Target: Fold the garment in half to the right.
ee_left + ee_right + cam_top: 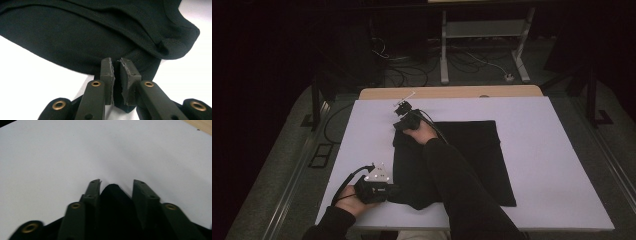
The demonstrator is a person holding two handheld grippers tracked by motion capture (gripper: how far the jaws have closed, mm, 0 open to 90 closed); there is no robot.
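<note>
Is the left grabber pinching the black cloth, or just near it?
Touching. In the left gripper view the left gripper has its pads closed on the hem of the black cloth, with cloth showing between them.

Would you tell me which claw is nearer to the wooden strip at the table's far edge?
Right. The right claw sits at the black cloth's far corner, near the wooden strip; the left claw is at its near corner.

Person: long black sleeves on both arms. Left gripper (pixel 384 190): black body, grey three-cornered plate on top, black cable trailing from it. Right gripper (pixel 403 111): black body, pale fitting on top, dark cable. Jaws on both: dark olive-black arms with brass-ringed rivet holes and small screws; the left's grey pads (pixel 126 75) frayed at edges
</note>
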